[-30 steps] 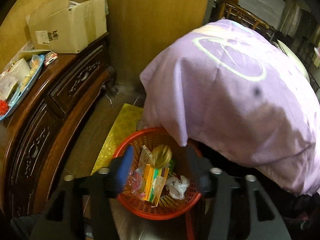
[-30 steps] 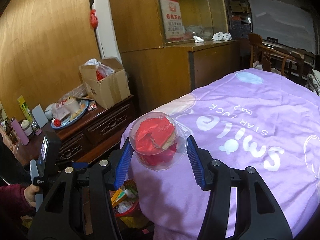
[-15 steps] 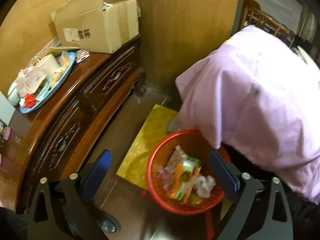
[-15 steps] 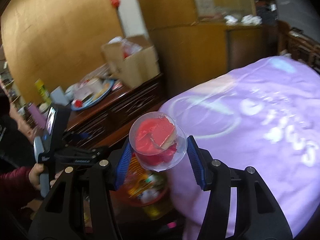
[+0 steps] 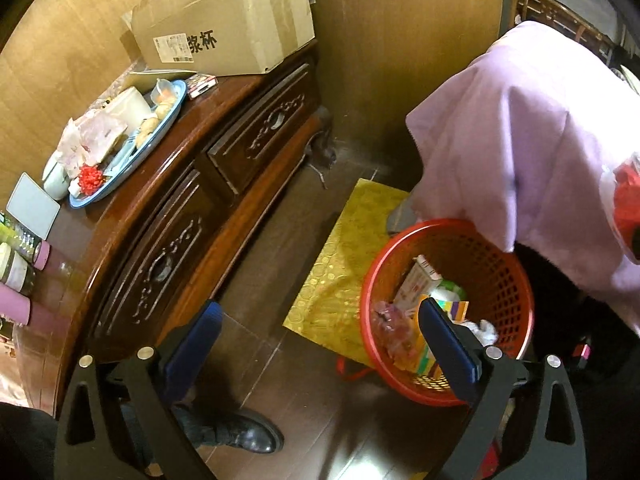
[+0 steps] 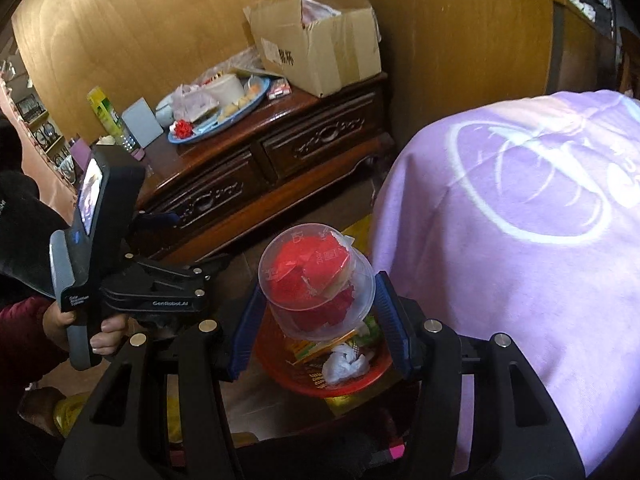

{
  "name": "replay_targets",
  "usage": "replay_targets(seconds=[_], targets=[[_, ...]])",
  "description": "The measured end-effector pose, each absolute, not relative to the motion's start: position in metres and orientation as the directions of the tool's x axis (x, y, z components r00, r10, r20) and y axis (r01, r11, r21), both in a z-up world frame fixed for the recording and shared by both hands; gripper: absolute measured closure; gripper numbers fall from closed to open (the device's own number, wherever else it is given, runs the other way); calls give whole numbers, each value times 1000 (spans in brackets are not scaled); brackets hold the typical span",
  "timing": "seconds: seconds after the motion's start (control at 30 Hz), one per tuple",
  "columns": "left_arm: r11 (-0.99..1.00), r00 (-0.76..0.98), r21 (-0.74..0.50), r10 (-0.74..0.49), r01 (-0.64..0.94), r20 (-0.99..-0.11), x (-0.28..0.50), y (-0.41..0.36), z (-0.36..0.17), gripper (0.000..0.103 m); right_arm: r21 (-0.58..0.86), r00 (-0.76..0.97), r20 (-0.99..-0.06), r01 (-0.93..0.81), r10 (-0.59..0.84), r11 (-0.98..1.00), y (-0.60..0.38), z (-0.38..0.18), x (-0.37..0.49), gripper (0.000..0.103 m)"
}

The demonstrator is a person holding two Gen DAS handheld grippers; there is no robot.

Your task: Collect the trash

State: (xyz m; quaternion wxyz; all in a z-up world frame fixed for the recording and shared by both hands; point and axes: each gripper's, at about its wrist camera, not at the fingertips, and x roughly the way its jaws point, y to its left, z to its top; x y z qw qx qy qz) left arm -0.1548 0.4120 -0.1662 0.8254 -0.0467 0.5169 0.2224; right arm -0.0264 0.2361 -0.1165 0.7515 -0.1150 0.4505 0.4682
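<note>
A red mesh basket [image 5: 500, 264] holding wrappers, a carton and crumpled white paper stands on the floor by the purple-covered table; it also shows in the right wrist view [image 6: 280, 364]. My right gripper [image 6: 318, 316] is shut on a clear plastic cup stuffed with red paper [image 6: 312, 276], held above the basket. The cup shows at the right edge of the left wrist view [image 5: 624, 208]. My left gripper [image 5: 320, 344] is open and empty, to the left of the basket above the floor; its body shows in the right wrist view [image 6: 132, 280].
A dark carved wooden sideboard [image 5: 168, 216] stands at the left, bearing a cardboard box [image 5: 224, 20] and a blue tray of clutter [image 5: 132, 140]. A yellow mat [image 5: 344, 264] lies beside the basket. The purple cloth [image 6: 520, 240] hangs at the right. A shoe [image 5: 240, 432] is below.
My left gripper opened wide and drew back left from over the basket. My right gripper carried the cup leftwards from over the table to above the basket.
</note>
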Motion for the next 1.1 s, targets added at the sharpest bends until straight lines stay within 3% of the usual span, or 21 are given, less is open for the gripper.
replay_targets(seconds=[0.2, 0.3, 0.73, 0.87, 1.1], targets=[[891, 346, 143, 310, -431, -885, -159, 422, -177, 6, 251, 133, -806, -805, 577, 537, 250, -132, -20, 47], [890, 337, 135, 301, -436, -892, -159, 425, -181, 6, 263, 132, -801, -798, 585, 541, 252, -132, -16, 37], [917, 387, 157, 303, -365, -871, -154, 398, -147, 6, 212, 255, -782, -749, 569, 628, 223, -84, -16, 37], [926, 394, 153, 291, -346, -872, -159, 383, -129, 6, 202, 290, -779, -723, 556, 660, 209, -67, -20, 29], [937, 366, 143, 260, -319, -893, -170, 354, -132, 6, 212, 273, -812, -686, 516, 696, 187, -82, -31, 29]])
